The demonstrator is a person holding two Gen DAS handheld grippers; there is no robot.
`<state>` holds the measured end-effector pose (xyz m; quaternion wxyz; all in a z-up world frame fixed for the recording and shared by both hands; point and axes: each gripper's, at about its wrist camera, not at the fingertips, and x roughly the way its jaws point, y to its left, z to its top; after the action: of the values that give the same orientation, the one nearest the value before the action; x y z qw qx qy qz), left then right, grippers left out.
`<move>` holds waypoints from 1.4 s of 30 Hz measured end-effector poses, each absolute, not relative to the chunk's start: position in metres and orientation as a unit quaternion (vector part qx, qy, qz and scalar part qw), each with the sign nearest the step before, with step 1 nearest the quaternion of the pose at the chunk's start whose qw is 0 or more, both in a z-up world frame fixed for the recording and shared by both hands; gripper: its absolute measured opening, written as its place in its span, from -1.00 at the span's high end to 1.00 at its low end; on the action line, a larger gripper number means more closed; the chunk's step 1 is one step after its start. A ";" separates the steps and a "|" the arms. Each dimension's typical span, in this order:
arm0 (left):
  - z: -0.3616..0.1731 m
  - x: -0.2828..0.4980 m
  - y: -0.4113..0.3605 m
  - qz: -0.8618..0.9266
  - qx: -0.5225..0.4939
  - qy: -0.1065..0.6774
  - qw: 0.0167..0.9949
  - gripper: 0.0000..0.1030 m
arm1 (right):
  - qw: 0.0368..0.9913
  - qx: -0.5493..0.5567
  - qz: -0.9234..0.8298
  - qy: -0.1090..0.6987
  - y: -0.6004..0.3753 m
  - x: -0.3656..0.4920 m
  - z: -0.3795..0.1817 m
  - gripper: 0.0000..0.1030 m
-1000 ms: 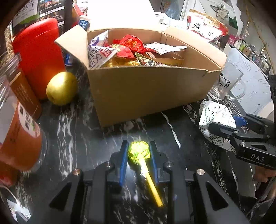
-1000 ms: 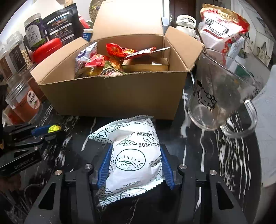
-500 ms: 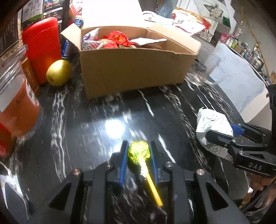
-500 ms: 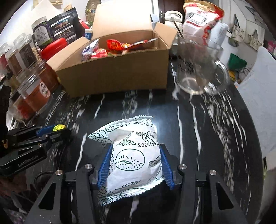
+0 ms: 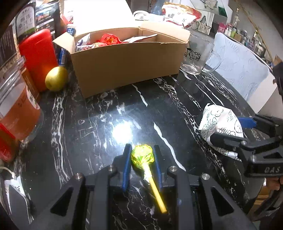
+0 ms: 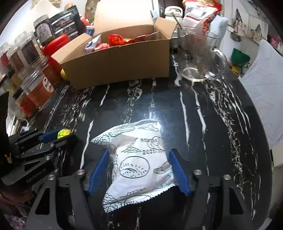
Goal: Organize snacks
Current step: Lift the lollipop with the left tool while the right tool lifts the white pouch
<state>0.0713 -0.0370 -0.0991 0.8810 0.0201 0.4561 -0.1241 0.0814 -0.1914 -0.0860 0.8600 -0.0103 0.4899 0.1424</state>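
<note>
My left gripper (image 5: pixel 141 155) is shut on a lollipop (image 5: pixel 142 156) in a yellow-green wrapper, its yellow stick pointing back toward the camera. My right gripper (image 6: pixel 137 165) holds a white snack packet (image 6: pixel 136 164) with line drawings; the left blue pad (image 6: pixel 99 169) stands slightly off the packet. Both hover over the black marble table, well short of the open cardboard box (image 5: pixel 127 60) of snacks, which also shows in the right wrist view (image 6: pixel 116 65). Each gripper shows in the other's view: the right one (image 5: pixel 228 127) and the left one (image 6: pixel 58 135).
A glass mug (image 6: pixel 198 58) stands right of the box. A red canister (image 5: pixel 38 58), a yellow fruit (image 5: pixel 56 80) and jars (image 5: pixel 16 109) stand left of it. Snack bags (image 6: pixel 198 14) lie behind. A white chair (image 5: pixel 238 70) is at the table's right edge.
Both grippers have drawn back from the box with their snacks; the box now looks farther away. The right gripper's jaws look wider around the packet.
</note>
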 end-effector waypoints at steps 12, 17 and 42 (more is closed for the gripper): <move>-0.099 0.071 -0.028 -0.129 -0.009 0.460 0.879 0.54 | 0.864 -0.001 0.172 0.473 -0.187 0.076 -0.087 -0.05; -0.092 0.066 -0.021 -0.128 -0.019 0.453 0.882 0.54 | 0.864 0.023 0.192 0.464 -0.184 0.069 -0.083 -0.04; -0.008 0.068 -0.003 -0.122 -0.027 0.355 0.926 0.54 | 0.891 0.008 0.210 0.402 -0.168 0.067 -0.023 -0.04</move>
<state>0.0682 -0.0027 -0.0078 0.9263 -0.0272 0.3554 -0.1221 0.0670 -0.1679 -0.0231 0.8914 0.0085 0.4017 0.2098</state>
